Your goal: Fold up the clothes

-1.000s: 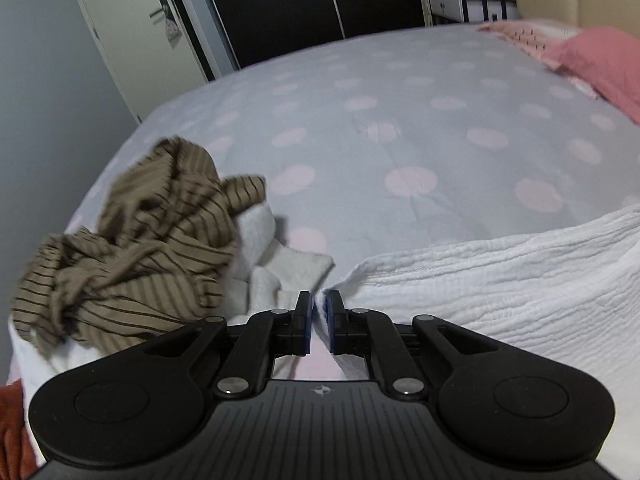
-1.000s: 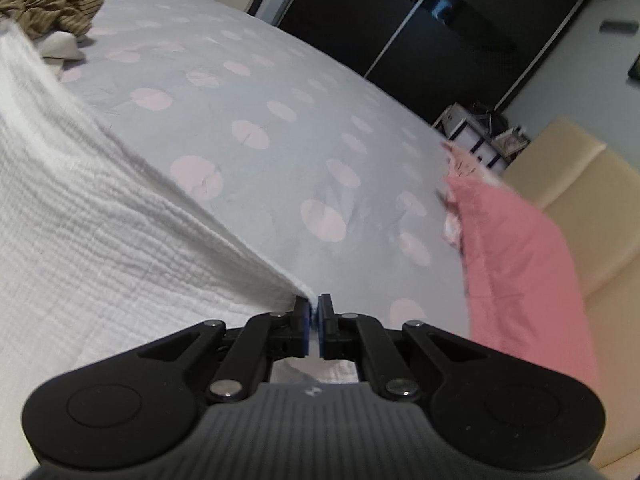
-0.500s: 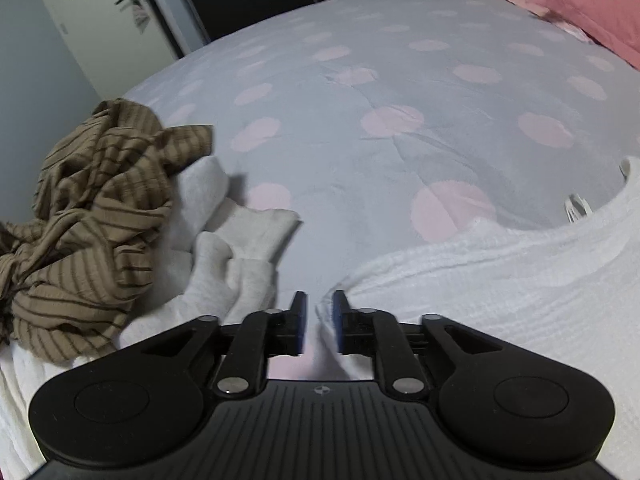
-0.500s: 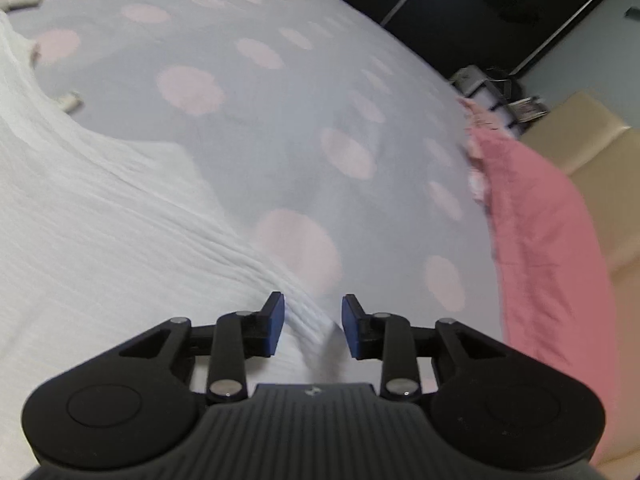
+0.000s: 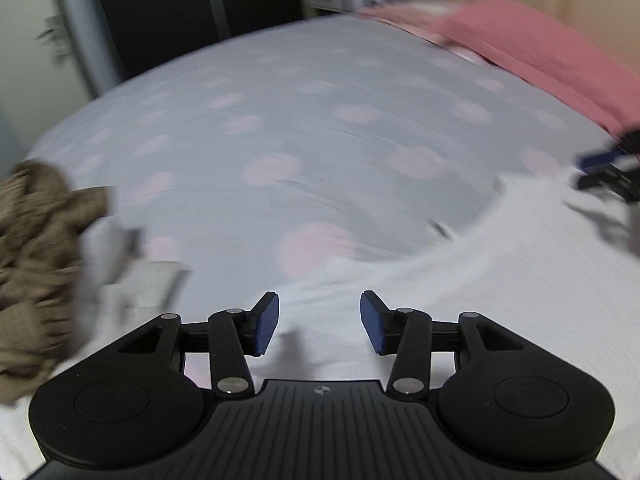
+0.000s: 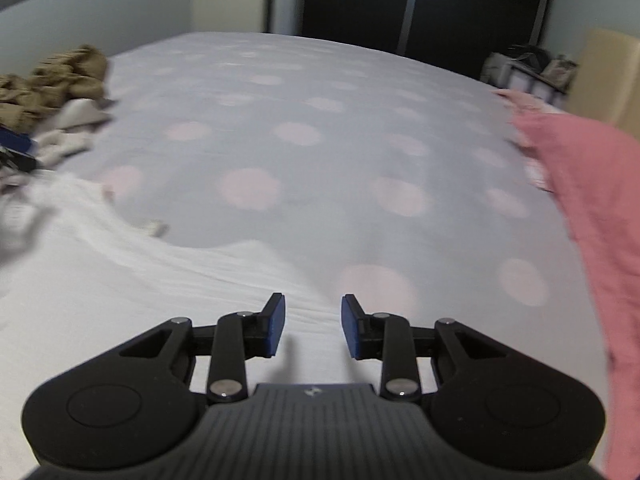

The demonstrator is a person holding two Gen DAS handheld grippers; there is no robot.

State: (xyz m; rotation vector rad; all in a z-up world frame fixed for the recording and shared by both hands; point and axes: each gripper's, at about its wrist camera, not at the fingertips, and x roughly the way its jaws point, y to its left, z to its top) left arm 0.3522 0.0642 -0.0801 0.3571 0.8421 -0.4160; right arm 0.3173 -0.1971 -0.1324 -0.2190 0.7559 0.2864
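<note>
Both tools, left (image 5: 319,322) and right (image 6: 313,326), gape empty over the white garment (image 5: 500,280); left's jaws just widened.

Home bedroom, spotted bedsheet (image 6: 320,92), pink pillow (image 6: 600,184)

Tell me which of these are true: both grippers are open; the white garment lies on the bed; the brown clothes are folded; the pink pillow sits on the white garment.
1. Both grippers are open. True: the left gripper and right gripper grip nothing.
2. The white garment lies on the bed. True.
3. The brown clothes are folded. False: they are crumpled.
4. The pink pillow sits on the white garment. False: it lies apart, at the bed's edge.
</note>
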